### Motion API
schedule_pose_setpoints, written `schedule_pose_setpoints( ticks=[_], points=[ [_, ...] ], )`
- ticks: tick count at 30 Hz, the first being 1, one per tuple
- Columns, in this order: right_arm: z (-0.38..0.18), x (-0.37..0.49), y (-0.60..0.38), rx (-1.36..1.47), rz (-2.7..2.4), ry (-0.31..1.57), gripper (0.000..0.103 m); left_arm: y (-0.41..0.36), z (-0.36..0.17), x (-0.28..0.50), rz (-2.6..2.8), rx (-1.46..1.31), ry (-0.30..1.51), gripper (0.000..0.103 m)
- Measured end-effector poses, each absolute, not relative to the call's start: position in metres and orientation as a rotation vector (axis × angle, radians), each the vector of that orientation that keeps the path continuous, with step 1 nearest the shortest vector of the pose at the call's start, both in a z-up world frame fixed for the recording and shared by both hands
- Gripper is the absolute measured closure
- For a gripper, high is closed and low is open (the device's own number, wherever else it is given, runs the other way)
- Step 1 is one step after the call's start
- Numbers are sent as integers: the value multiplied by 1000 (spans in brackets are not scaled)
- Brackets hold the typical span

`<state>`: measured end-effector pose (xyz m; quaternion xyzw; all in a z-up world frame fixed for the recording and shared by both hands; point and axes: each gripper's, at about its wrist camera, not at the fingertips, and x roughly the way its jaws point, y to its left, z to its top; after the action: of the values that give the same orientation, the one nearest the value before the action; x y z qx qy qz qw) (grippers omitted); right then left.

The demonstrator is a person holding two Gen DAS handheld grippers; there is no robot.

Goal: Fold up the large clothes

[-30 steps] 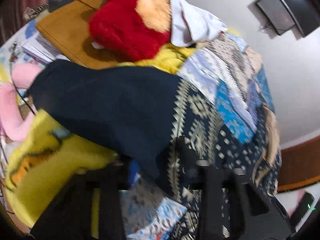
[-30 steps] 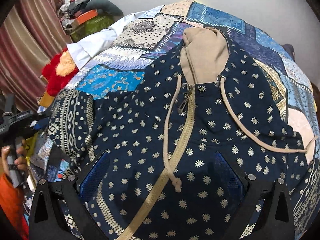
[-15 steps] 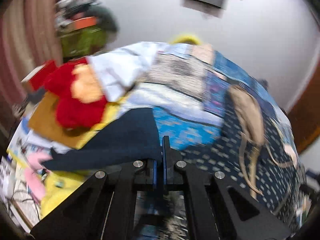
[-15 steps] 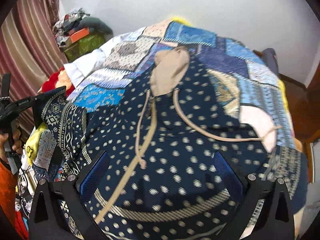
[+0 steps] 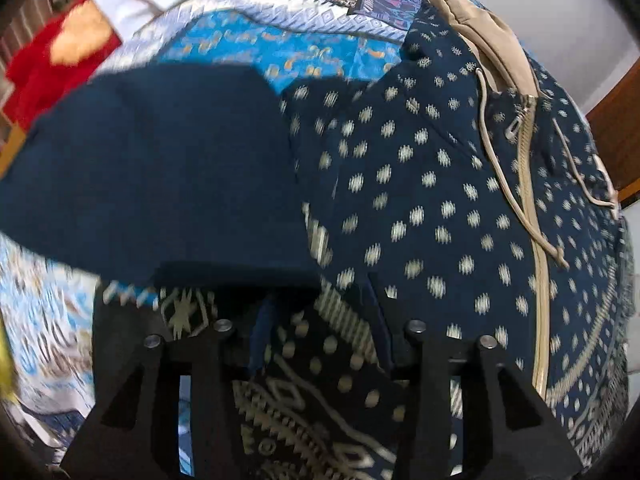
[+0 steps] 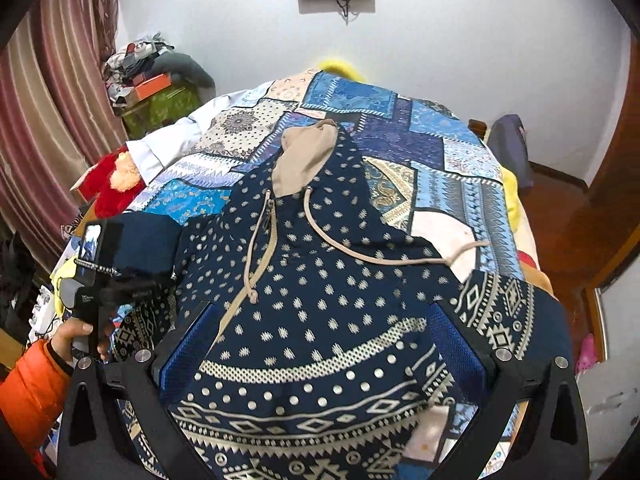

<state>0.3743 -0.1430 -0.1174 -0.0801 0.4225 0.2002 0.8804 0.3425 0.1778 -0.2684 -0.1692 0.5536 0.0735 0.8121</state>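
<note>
while fingers gape, left gripper (image 5: 320,320) lifts hoodie sleeve (image 5: 160,160).

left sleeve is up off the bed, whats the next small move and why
Probably carry the left claw inward and lay the sleeve across the hoodie chest. The sleeve is raised at the hoodie's edge, plain navy lining showing, while the body lies flat and zipped on the quilt. The right claw is open over the hem.

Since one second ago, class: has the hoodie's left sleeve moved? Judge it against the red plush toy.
Yes. The sleeve, plain lining up, has swung away from the red plush toy and across toward the hoodie body, carried by the left gripper.
</note>
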Motion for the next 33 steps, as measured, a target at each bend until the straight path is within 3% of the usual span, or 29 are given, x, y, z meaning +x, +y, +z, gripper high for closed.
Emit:
schedule_pose_setpoints(
  ticks=[3,5,8,16,22,25,28,33],
  points=[
    [-119,371,-146,-168,417,880,0,191,-253,319,120,-412,1151,53],
    [-121,369,-144,-172,420,881,0,204,-238,301,122,-441,1106,39],
    [-128,370,-135,-172,434,894,0,231,-212,278,179,-446,1009,30],
    [-152,378,-105,-153,483,945,0,344,-221,256,384,-689,943,27],
    [-165,388,-96,-140,479,969,0,374,-237,273,431,-754,896,46],
    [-170,395,-100,-121,461,985,0,381,-247,294,499,-705,937,78],
    [-175,401,-108,-103,437,1001,0,375,-239,308,535,-598,939,98],
    [-177,406,-128,-77,394,1008,0,327,-186,333,512,-310,856,99]
  ],
)
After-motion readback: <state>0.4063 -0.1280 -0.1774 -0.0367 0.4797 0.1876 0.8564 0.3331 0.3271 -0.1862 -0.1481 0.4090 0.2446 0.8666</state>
